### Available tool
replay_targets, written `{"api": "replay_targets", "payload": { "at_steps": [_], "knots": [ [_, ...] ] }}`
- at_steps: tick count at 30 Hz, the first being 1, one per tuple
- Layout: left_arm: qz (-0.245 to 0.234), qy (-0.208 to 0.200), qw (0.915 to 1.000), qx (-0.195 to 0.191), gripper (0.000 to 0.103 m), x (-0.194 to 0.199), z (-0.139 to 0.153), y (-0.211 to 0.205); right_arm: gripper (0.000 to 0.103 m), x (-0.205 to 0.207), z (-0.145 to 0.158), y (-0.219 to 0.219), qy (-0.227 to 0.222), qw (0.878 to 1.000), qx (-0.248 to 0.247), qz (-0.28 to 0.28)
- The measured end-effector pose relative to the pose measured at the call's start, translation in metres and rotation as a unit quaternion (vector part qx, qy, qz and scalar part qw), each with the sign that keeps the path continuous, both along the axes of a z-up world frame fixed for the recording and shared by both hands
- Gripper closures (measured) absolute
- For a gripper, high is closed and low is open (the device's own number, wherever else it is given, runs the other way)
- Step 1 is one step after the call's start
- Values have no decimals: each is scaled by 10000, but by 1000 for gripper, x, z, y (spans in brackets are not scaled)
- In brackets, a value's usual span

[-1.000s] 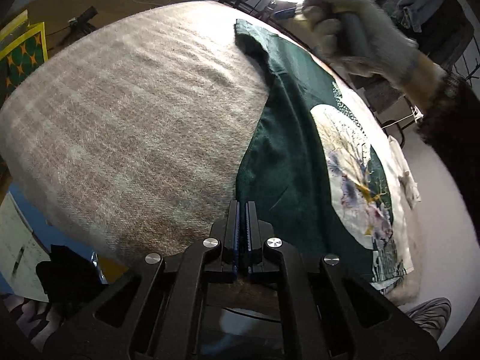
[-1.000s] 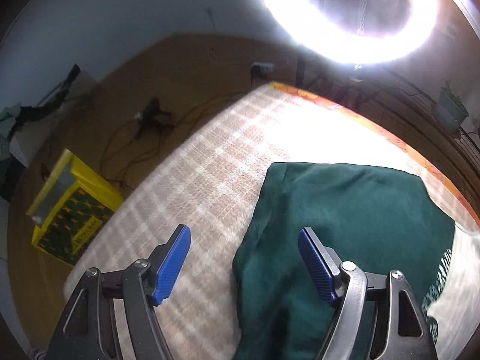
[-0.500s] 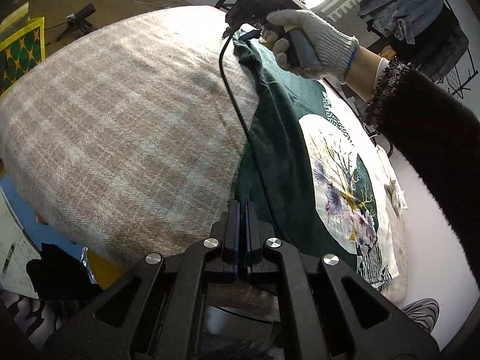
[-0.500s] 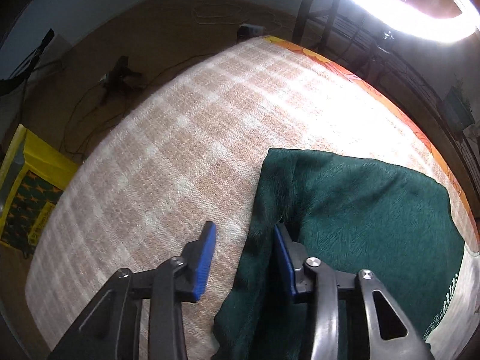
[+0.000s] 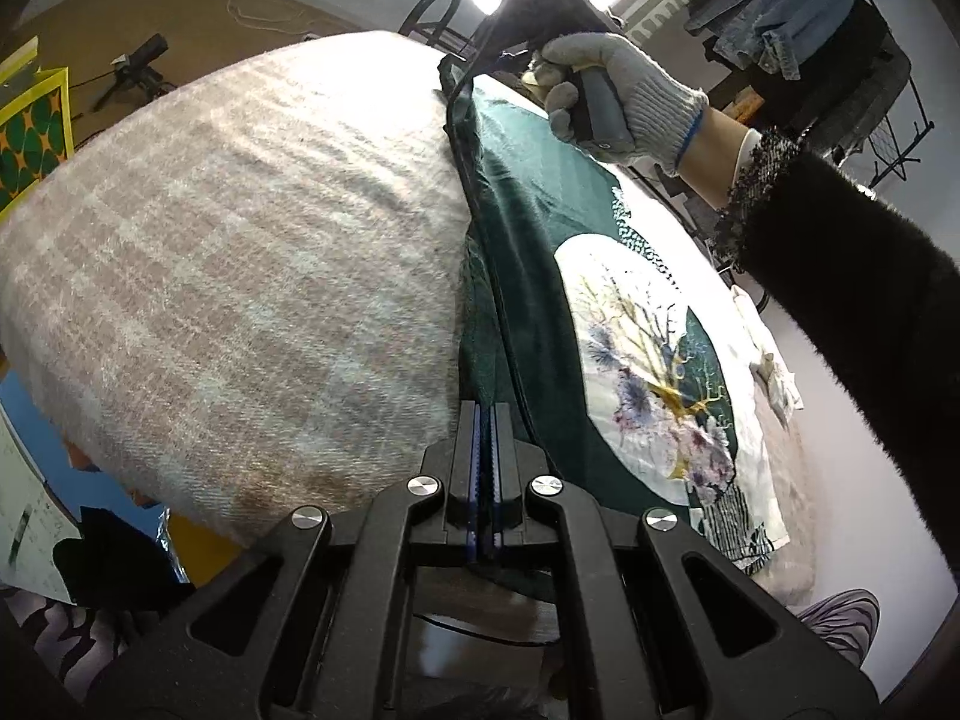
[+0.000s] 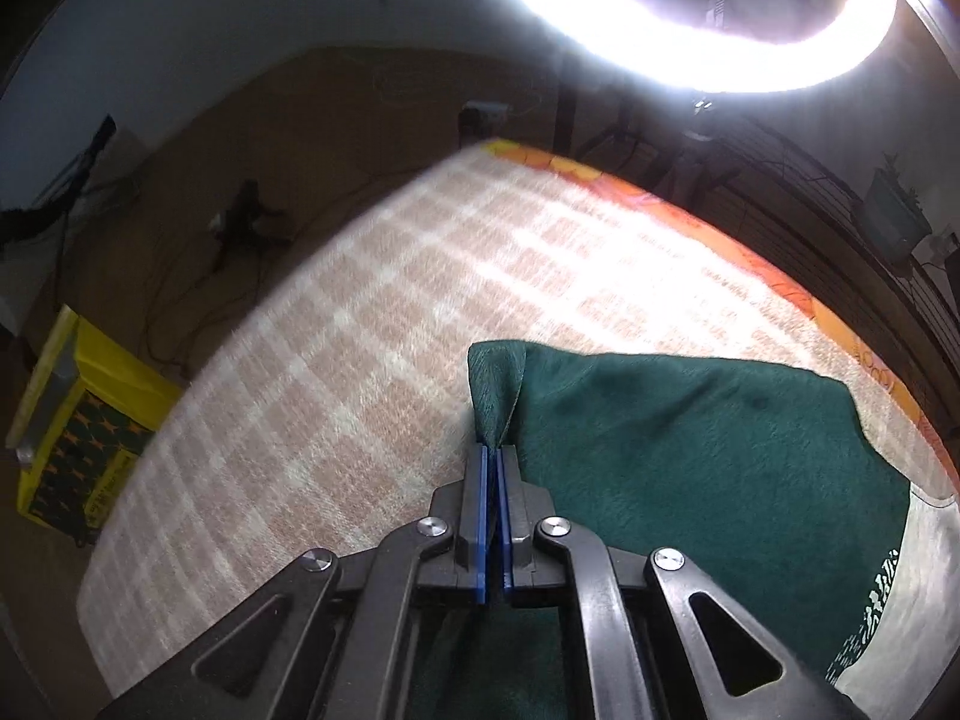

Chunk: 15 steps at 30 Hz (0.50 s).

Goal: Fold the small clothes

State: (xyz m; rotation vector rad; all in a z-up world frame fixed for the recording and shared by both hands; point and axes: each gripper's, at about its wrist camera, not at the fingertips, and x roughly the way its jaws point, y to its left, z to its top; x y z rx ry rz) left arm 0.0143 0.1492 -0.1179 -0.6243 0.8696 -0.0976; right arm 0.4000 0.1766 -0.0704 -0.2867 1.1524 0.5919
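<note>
- Checked beige blanket [image 5: 240, 276] covers the work surface; a ring light [image 6: 690, 30] glares behind it, and a yellow box [image 6: 72, 414] stands on the floor at about 9 o'clock in the right wrist view.
- A green T-shirt [image 5: 540, 324] with a pale round print lies on the blanket, from about 12 to 5 o'clock in the left wrist view.
- The left gripper [image 5: 485, 450] is clenched on the near edge of the T-shirt; green cloth shows between its blue pads.
- The right gripper [image 6: 492, 504] points steeply down, and its jaws have just been closing; now they pinch a raised fold at the far corner of the T-shirt.
- A gloved hand [image 5: 624, 102] with a dark fuzzy sleeve [image 5: 852, 288] holds the right gripper's handle at about 1 o'clock in the left wrist view.
- One second ago the right jaws stood wide open above the shirt edge, and the cloth lay flat.
</note>
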Motion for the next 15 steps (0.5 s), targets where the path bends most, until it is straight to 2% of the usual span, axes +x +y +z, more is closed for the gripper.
{"api": "replay_targets", "payload": {
  "at_steps": [7,15],
  "knots": [
    [-305,-253,9991,146,103,-2,17,-22,103,7,32,-51,-157,9979,517,-349],
    [-852,-398,9950,347,103,7,29,-69,103,15,41,-135,-184,9930,785,-863]
  ]
}}
